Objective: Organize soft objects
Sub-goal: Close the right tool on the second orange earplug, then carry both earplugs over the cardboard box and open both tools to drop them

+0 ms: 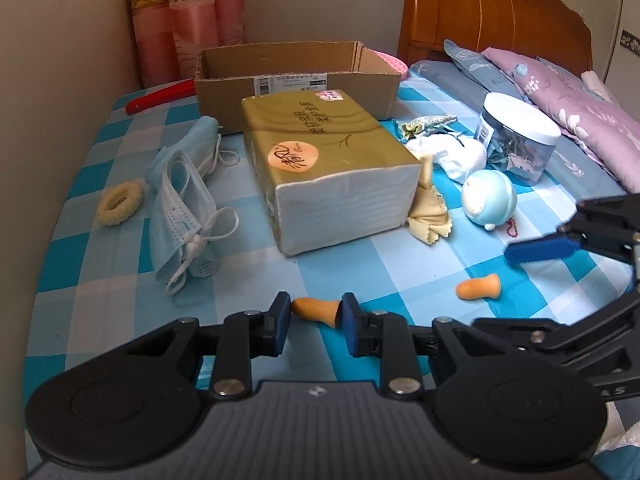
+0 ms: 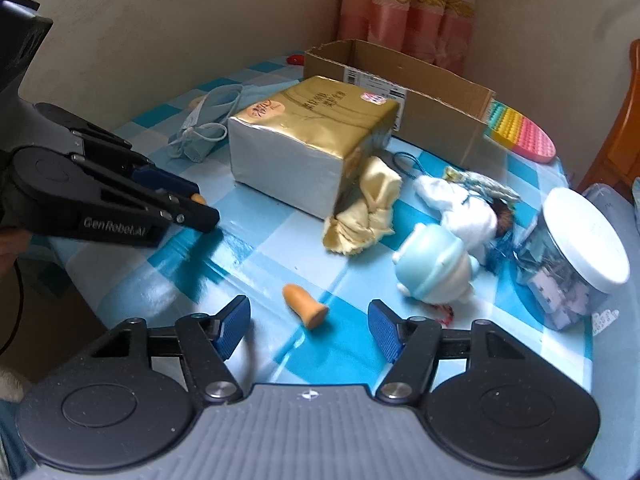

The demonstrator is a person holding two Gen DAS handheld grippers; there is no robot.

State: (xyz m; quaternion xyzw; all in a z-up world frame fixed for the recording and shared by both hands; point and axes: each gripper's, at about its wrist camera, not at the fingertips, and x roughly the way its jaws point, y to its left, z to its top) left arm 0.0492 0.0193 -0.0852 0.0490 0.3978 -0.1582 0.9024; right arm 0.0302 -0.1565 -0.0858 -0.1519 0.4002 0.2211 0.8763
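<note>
My left gripper [image 1: 314,312] is shut on an orange foam earplug [image 1: 316,310] just above the checked cloth; its tip shows in the right wrist view [image 2: 198,199]. A second orange earplug [image 2: 306,306] lies on the cloth just ahead of my open, empty right gripper [image 2: 310,326], and also shows in the left wrist view [image 1: 478,286]. An open cardboard box [image 1: 296,76] stands at the back. A gold tissue pack [image 1: 328,168], blue face masks [image 1: 184,208], a cream hair tie [image 1: 120,202], a yellow cloth [image 2: 366,210] and a white soft toy [image 2: 460,212] lie around.
A blue round toy [image 2: 434,268] and a clear jar with a white lid [image 2: 576,252] sit at the right. A rainbow pop-it mat [image 2: 520,128] lies behind the box. A red object [image 1: 160,96] lies back left. Pillows [image 1: 560,104] and a wooden headboard [image 1: 492,12] stand at the right.
</note>
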